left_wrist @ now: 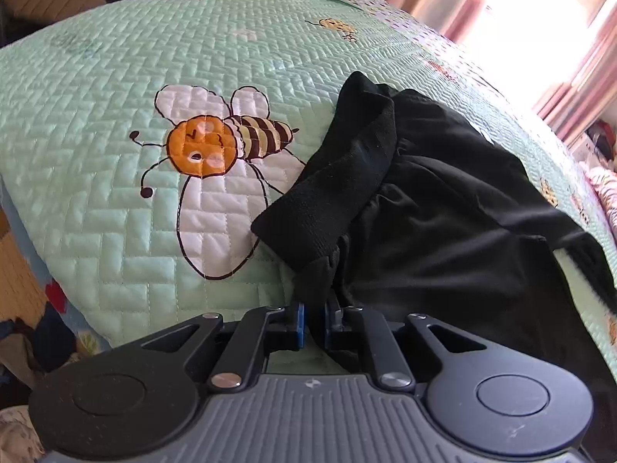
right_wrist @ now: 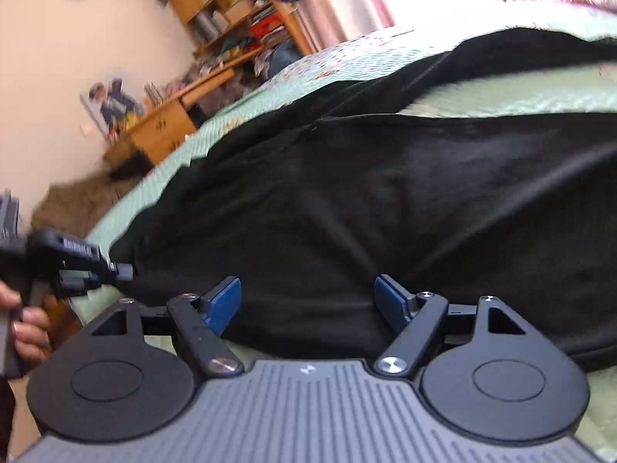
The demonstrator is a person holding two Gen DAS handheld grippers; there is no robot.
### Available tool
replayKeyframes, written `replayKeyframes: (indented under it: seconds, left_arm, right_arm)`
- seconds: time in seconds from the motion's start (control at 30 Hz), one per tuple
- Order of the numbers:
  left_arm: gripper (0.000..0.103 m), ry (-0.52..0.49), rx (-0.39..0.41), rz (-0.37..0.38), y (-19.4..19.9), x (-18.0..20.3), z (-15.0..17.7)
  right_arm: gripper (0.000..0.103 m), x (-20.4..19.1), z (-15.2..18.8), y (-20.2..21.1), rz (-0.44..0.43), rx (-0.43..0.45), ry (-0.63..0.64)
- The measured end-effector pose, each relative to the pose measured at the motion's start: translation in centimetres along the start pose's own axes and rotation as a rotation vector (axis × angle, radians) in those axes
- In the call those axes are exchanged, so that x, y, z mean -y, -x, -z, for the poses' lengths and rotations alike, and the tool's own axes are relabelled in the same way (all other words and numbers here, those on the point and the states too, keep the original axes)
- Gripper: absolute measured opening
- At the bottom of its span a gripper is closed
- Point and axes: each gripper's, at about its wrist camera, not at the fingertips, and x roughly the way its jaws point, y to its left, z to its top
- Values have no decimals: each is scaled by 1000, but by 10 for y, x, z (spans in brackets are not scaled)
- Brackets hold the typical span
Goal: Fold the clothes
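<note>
A black garment (left_wrist: 443, 200) lies on a mint-green quilted bedspread (left_wrist: 115, 154). Its ribbed waistband (left_wrist: 339, 177) is bunched and turned up toward the left. My left gripper (left_wrist: 313, 320) is shut on a pinch of this black cloth at the near edge. In the right wrist view the same black garment (right_wrist: 366, 208) spreads wide across the bed, a little blurred. My right gripper (right_wrist: 308, 301) stands open just above the cloth's near edge, with nothing between its blue pads (right_wrist: 225, 301). The left gripper (right_wrist: 88, 266) shows at the far left, held by a hand (right_wrist: 27, 328).
A large bee print (left_wrist: 216, 142) marks the bedspread left of the garment. The bed's edge drops to cluttered floor (left_wrist: 31, 332) at the left. A wooden desk (right_wrist: 166, 127) and bookshelves (right_wrist: 239, 7) stand beyond the bed, curtains and a bright window (left_wrist: 540, 11) to the right.
</note>
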Motion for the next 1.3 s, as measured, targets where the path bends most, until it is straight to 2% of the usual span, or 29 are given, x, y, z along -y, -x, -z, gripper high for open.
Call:
replayKeyframes:
  seconds: [0.17, 0.53, 0.67, 0.77, 0.87, 1.0, 1.07, 1.17, 1.3]
  left_arm:
    - [13, 0, -4, 11, 1, -3, 0]
    - [21, -12, -7, 7, 15, -4, 1]
    - [23, -12, -4, 4, 20, -3, 2]
    - [28, 4, -4, -1, 28, -5, 2]
    - [35, 14, 31, -16, 44, -5, 2]
    - [36, 4, 114, -65, 67, 1, 1]
    - [36, 4, 145, -43, 76, 5, -2]
    - [44, -37, 164, 17, 81, 19, -6]
    - [64, -151, 179, 75, 64, 52, -5]
  right_arm:
    - [80, -22, 1, 5, 45, -33, 68]
    - [80, -28, -16, 9, 34, 39, 86]
    - [80, -25, -14, 10, 24, 35, 57]
    - [82, -22, -13, 10, 17, 31, 35]
    - [82, -20, -12, 11, 10, 28, 12]
    - [82, -17, -11, 12, 1, 23, -17]
    - [82, -15, -11, 12, -4, 21, -32]
    - [82, -11, -8, 16, 15, 18, -61]
    - [82, -9, -6, 18, 28, 8, -76]
